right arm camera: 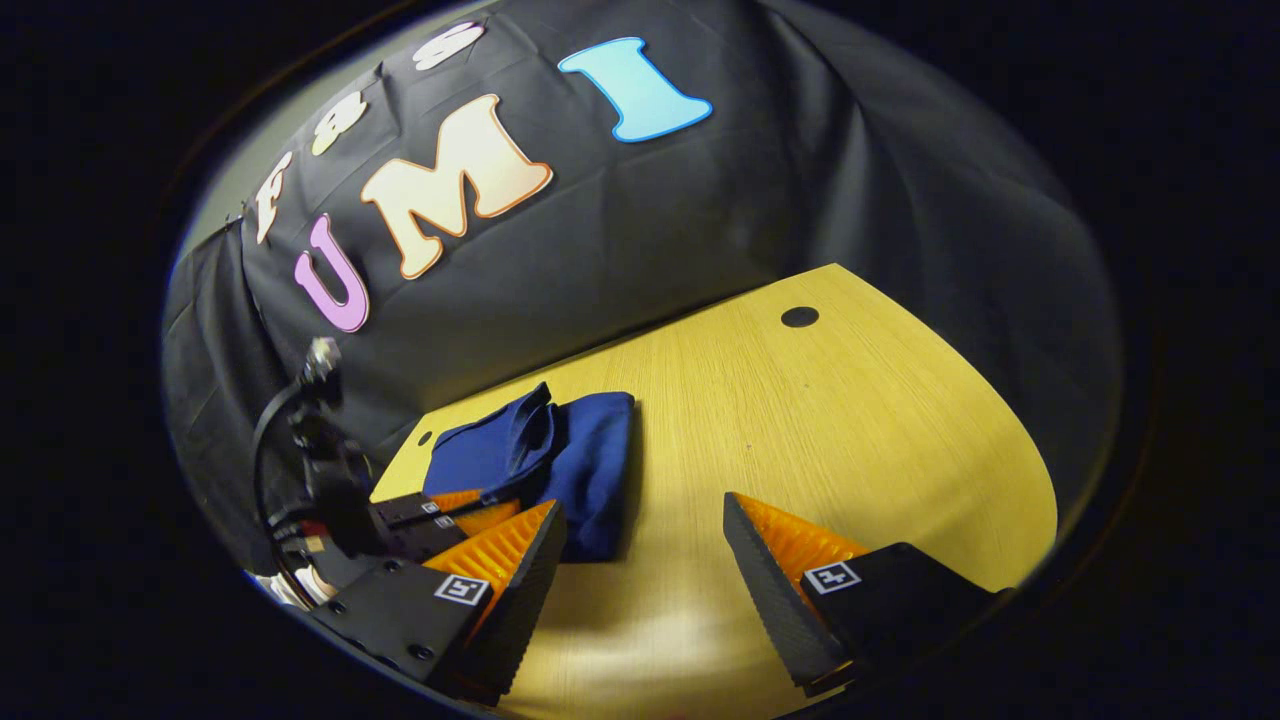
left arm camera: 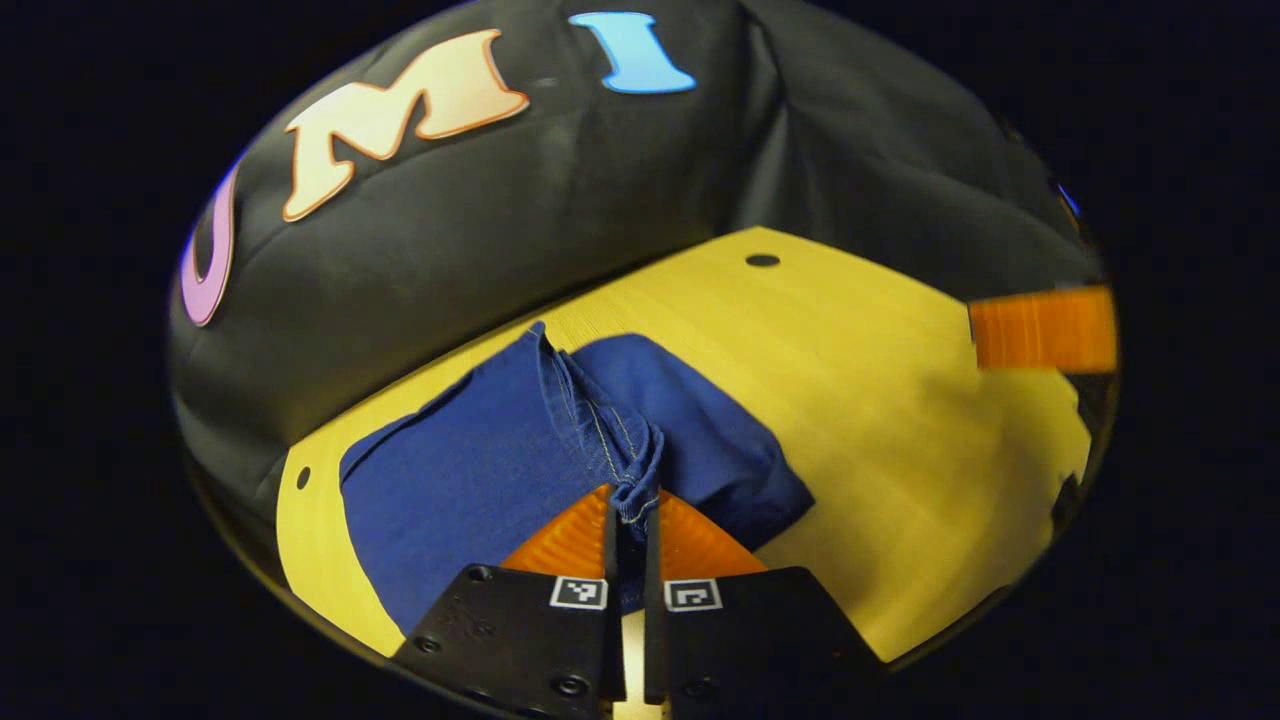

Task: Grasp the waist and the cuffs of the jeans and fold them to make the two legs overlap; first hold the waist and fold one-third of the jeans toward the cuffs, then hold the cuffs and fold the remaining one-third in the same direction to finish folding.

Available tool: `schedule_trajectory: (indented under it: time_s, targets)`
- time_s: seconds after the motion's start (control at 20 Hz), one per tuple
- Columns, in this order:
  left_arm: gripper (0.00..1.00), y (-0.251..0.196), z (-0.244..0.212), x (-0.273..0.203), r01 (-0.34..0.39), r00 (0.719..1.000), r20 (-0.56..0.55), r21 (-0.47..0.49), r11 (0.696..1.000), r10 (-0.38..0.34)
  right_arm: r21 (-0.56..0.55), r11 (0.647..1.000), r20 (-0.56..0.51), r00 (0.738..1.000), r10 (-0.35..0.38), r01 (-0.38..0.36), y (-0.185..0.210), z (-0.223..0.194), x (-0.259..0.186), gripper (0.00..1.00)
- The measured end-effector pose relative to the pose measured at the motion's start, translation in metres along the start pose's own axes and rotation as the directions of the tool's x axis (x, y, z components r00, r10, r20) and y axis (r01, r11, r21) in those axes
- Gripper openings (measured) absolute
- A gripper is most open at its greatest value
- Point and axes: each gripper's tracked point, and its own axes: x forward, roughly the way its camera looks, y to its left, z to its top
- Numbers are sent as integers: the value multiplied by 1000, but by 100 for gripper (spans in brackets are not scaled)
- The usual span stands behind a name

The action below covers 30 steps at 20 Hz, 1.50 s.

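Observation:
Dark blue jeans [left arm camera: 470, 470] lie folded into a compact bundle on the yellow table [left arm camera: 880, 430]. My left gripper [left arm camera: 632, 510] is shut on a stitched hem of the jeans, lifting it into a ridge above the bundle. In the right gripper view the jeans [right arm camera: 590, 470] sit at the table's left, with the left gripper [right arm camera: 470, 508] pinching them from the near side. My right gripper [right arm camera: 640, 535] hangs open over bare table, just right of the bundle, nothing between its fingers. A finger of it [left arm camera: 1040, 328] shows at the right edge of the left gripper view.
The yellow wooden table [right arm camera: 860, 420] has a dark round hole [right arm camera: 799, 317] near its far edge and another [left arm camera: 303, 478] by its left corner. The black cloth wall [right arm camera: 700, 220] rises right behind the table. A cable [right arm camera: 270, 420] trails from the left gripper.

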Motion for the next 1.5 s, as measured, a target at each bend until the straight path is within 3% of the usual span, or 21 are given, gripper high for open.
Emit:
schedule_trajectory:
  time_s: [0.15,0.25,0.35,0.5,0.85,1.0,1.2,1.4,1.45,1.5]
  targets:
    - [23,-4,-7,-3,-23,1000,12,71,997,22,-17,1000,-9,1000,9,-9,6,-4,-2,98]
    - [25,-2,-5,-9,-24,999,34,27,999,23,-21,1000,-1,1000,11,-11,14,-3,-5,98]
    - [34,-7,-4,-24,24,999,42,-55,998,-22,-23,1000,11,1000,11,-11,26,-3,-10,98]
    - [100,17,-7,-71,-36,995,90,-159,987,51,-36,999,39,999,3,-2,48,-3,-18,98]
    - [96,111,-32,-164,-135,969,151,-331,934,193,-52,999,121,992,19,-13,123,-9,-48,98]
    - [96,132,-58,-177,-152,969,129,-370,917,212,-93,996,144,989,21,-8,144,-13,-58,98]
    - [95,138,-74,-189,-116,973,132,-431,895,190,-92,995,178,984,-6,22,158,-17,-66,98]
    - [95,139,-82,-190,-78,979,135,-432,899,150,-104,993,197,980,-39,61,162,-14,-70,98]
    - [100,139,-85,-190,-69,982,130,-429,901,137,-107,992,202,978,-44,67,162,-14,-71,98]
    - [96,140,-88,-191,-67,983,125,-425,903,132,-107,992,207,977,-50,73,163,-13,-72,98]
